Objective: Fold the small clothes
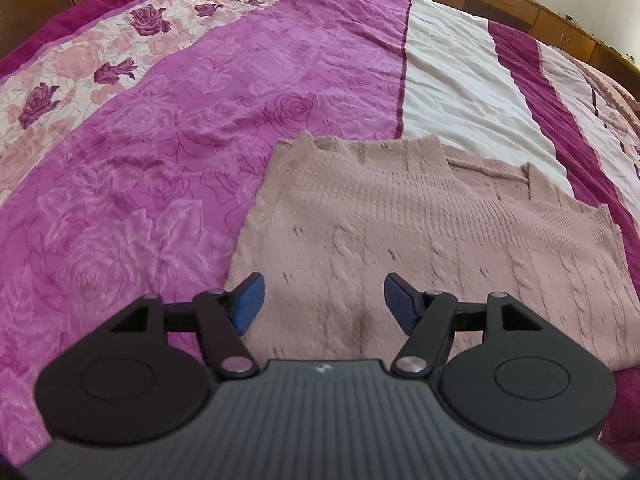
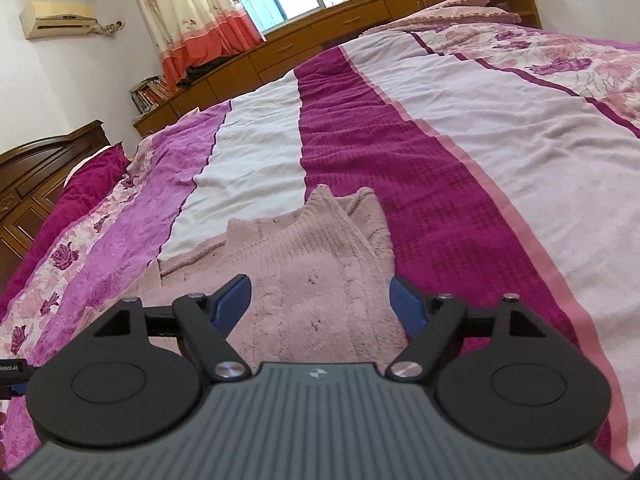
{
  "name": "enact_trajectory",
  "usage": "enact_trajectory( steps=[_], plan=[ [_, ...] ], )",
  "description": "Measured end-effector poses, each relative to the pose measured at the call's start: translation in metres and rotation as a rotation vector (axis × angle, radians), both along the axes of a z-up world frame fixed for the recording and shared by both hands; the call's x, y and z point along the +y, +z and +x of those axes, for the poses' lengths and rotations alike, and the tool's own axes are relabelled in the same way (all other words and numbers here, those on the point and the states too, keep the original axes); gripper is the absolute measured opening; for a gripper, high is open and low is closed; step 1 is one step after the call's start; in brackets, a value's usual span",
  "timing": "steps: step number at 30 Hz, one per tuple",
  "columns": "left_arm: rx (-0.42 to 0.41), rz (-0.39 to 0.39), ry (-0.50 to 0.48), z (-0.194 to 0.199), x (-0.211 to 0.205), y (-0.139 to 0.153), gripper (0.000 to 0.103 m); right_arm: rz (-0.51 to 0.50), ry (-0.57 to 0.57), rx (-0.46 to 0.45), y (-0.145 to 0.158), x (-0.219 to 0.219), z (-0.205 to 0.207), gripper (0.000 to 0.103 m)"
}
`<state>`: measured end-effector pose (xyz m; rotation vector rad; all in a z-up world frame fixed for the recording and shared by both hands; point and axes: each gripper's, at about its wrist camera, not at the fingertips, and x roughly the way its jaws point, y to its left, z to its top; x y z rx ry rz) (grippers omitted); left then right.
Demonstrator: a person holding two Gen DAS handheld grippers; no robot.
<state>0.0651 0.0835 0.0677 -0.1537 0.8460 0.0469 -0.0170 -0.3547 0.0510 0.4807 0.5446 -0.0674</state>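
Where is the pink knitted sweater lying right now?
The pink knitted sweater lies folded flat on the striped floral bedspread, just ahead of both open grippers in each wrist view, its far edge reaching the white stripe.

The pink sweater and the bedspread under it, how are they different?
The pink sweater is one plain dusty pink, while the bedspread has magenta, white and rose-printed stripes. The sweater is chunky knit with cable ridges; the bedspread is thinner, wrinkled cloth. The sweater is small and folded over itself; the bedspread spreads across the whole bed. Both are soft fabric in pink shades, lying flat.
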Motion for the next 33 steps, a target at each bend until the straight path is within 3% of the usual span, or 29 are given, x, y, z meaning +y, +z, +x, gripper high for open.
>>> enact_trajectory(
  steps=[16,28,33],
  plan=[
    [0.029,0.062,-0.045,-0.021,-0.036,-0.002,0.068,0.159,-0.056,0.038,-0.043,-0.034,-0.005,0.082],
    [0.067,0.073,-0.025,-0.026,-0.034,-0.013,0.068,0.082,0.014,0.017,-0.059,-0.023,0.005,0.083],
    [0.07,0.074,-0.026,-0.026,-0.035,-0.015,0.068,0.131,0.077,0.012,-0.058,-0.018,0.009,0.083]
  ],
)
